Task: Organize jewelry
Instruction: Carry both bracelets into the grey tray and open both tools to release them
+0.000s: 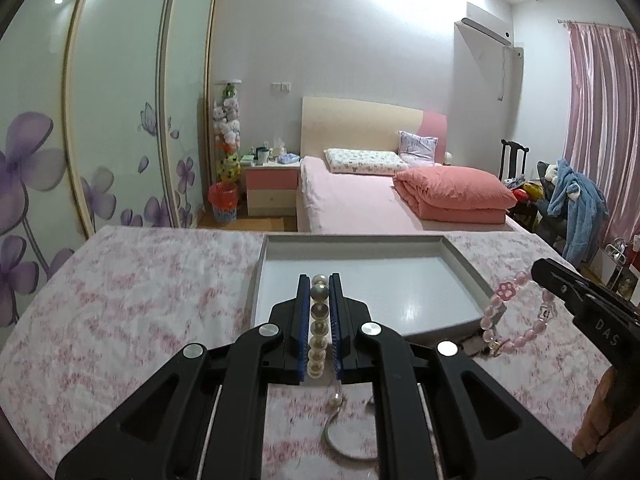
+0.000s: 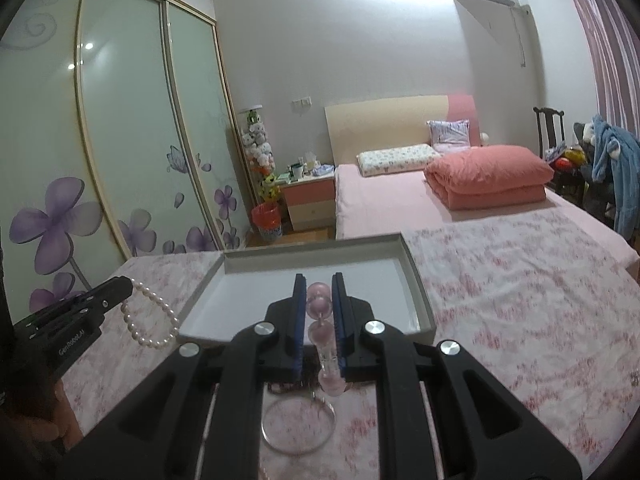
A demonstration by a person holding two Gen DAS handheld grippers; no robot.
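My left gripper (image 1: 320, 280) is shut on a white pearl bracelet (image 1: 319, 320) and holds it just above the near edge of a shallow white tray (image 1: 468, 268). The pearl loop also hangs from it in the right wrist view (image 2: 152, 316). My right gripper (image 2: 319, 278) is shut on a pink bead bracelet (image 2: 320, 304), above the tray's near rim (image 2: 420, 312). That pink bracelet, with a paw charm, shows in the left wrist view (image 1: 508, 312). A thin silver bangle (image 2: 298, 426) lies on the cloth under the grippers.
The tray sits on a table with a pink floral cloth (image 1: 140, 300). Behind it are a bed with a folded pink quilt (image 1: 456, 196), a nightstand (image 1: 272, 188) and a wardrobe with flower doors (image 1: 100, 140). A chair with clothes (image 1: 572, 192) stands at the right.
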